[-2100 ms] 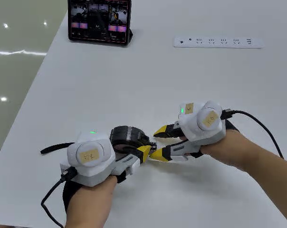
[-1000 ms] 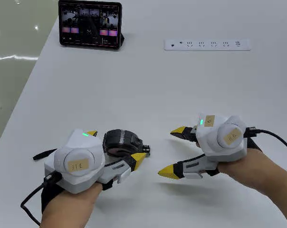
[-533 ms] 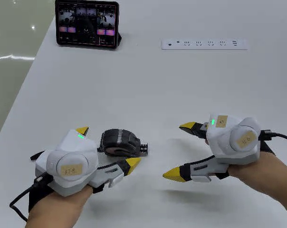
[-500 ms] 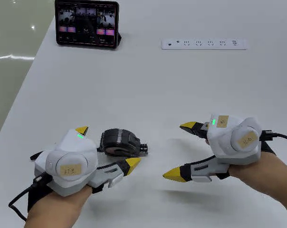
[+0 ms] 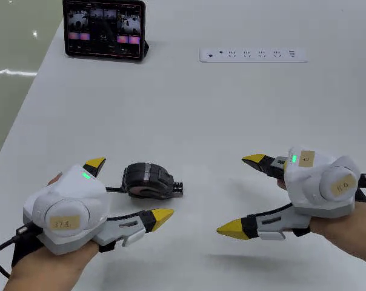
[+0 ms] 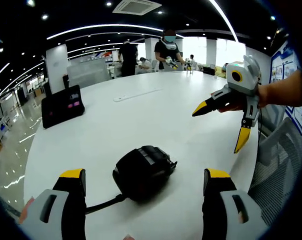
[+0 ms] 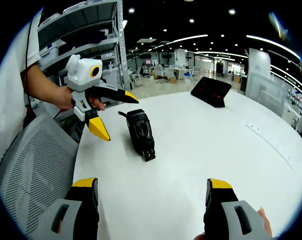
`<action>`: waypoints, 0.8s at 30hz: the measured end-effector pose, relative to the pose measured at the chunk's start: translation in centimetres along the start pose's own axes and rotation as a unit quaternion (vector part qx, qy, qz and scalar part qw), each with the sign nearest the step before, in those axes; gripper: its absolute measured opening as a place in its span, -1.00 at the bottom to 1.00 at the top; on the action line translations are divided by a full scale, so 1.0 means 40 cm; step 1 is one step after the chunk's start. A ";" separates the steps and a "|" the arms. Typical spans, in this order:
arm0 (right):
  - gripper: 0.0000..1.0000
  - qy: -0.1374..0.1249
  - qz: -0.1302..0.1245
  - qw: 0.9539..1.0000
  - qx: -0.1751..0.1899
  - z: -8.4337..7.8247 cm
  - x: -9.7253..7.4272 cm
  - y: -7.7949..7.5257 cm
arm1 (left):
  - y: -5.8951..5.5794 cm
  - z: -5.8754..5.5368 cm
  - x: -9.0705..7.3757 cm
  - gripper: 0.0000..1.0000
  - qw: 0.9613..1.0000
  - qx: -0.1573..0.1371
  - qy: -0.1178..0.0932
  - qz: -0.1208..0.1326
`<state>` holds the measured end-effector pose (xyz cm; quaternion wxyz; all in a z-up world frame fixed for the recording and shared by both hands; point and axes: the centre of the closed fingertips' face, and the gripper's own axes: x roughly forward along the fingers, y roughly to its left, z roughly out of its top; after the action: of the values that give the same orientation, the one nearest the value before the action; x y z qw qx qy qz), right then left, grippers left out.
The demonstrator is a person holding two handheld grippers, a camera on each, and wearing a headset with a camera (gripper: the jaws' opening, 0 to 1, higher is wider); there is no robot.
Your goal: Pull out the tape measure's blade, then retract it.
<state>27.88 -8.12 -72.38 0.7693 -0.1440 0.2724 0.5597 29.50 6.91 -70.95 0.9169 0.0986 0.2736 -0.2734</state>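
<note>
Two hand-held grippers are held low over the white tabletop (image 5: 189, 115), one in each of the person's hands.

1. Left hand-held gripper (image 5: 128, 188): released, with the yellow-tipped jaws spread wide. It grasps nothing.
2. Right hand-held gripper (image 5: 242, 194): likewise released, with the jaws wide apart and nothing between them. It is well apart from the left unit, and its tips are directed toward the left unit.
3. Tape measure (image 5: 148, 180): a black case lying on the tabletop between the two jaws of the left hand-held gripper, nearer the far jaw. In the head view a strip of tabletop shows between the case and the near jaw. Contact with the far jaw cannot be confirmed.
4. Blade: it appears to be fully wound in. A small end hook (image 5: 178, 188) shows at the case mouth, which faces the right hand-held gripper.
5. Strap (image 6: 103, 204): a thin black strap runs from the rear of the case back toward the left hand.

At the far side of the tabletop, a tablet (image 5: 103, 28) stands propped up with its screen lit. A white power strip (image 5: 252, 54) lies flat to its right.
</note>
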 end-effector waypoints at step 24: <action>0.76 0.003 -0.023 0.999 0.044 -0.048 -0.091 0.012 | -0.011 -0.035 -0.062 0.98 0.998 0.011 0.010 -0.060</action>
<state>26.10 -11.82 -71.76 0.7867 -0.1174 0.2957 0.5290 26.92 8.12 -70.75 0.8947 0.0943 0.2855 -0.3303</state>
